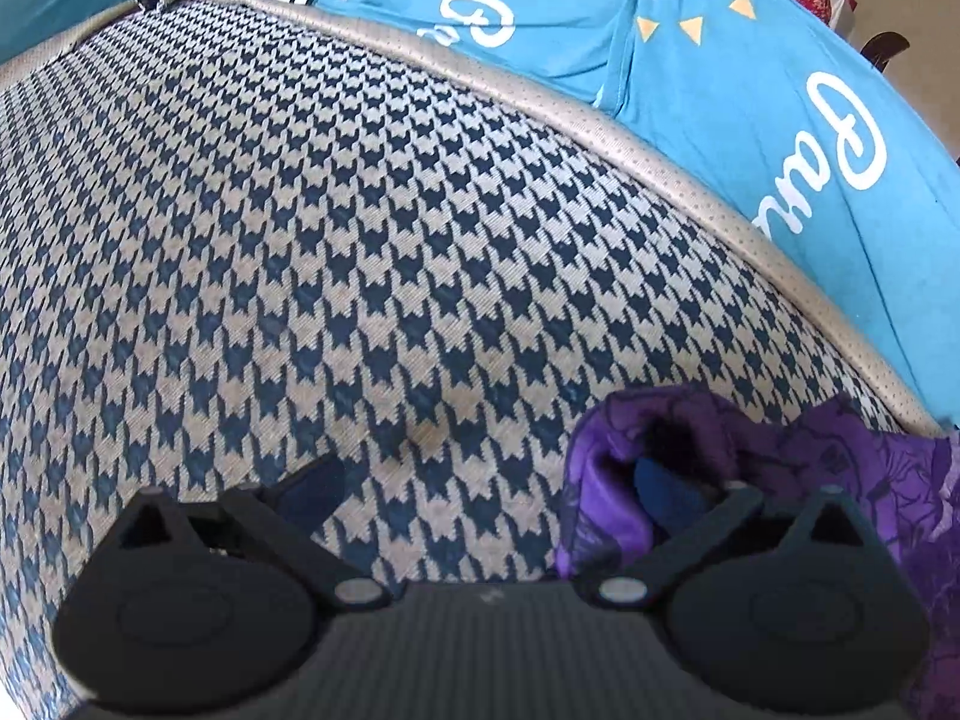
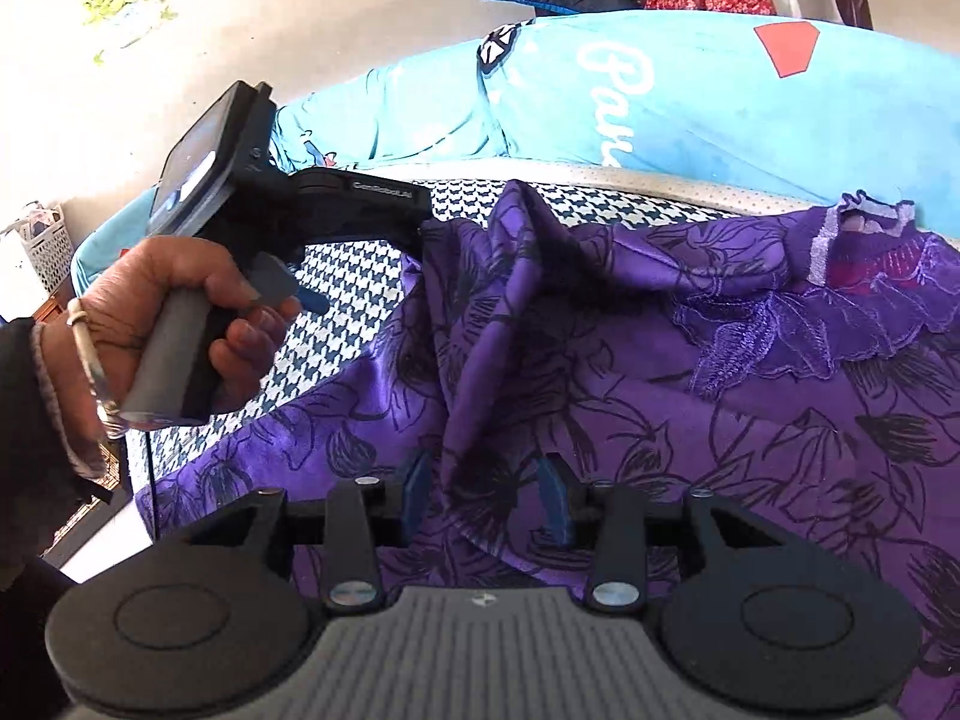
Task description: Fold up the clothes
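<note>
Bed: houndstooth mattress top, beige piped edge, a turquoise printed sheet bunched along the far side.
Purple garment: floral-printed, spread loose over the right part of the mattress; long axis roughly left to right in the right wrist view, lace-trimmed neckline at the far right, one tall ridge of cloth rising from near centre toward the left gripper.
Key relation: garment lying to the right of the left gripper and directly ahead of and beneath the right gripper; bare mattress to the left.
Left hand: wrapped round the handle, finger on the trigger.
Left gripper: jaws spread wide; right-side finger buried in a raised corner of the garment, left-side finger over bare mattress; no pinch visible.
Right gripper: jaws partly apart, straddling the foot of the ridge, cloth between the blue pads but not pressed.
Fold state: rumpled, no clean fold line visible; stage of folding not settled by this view.
</note>
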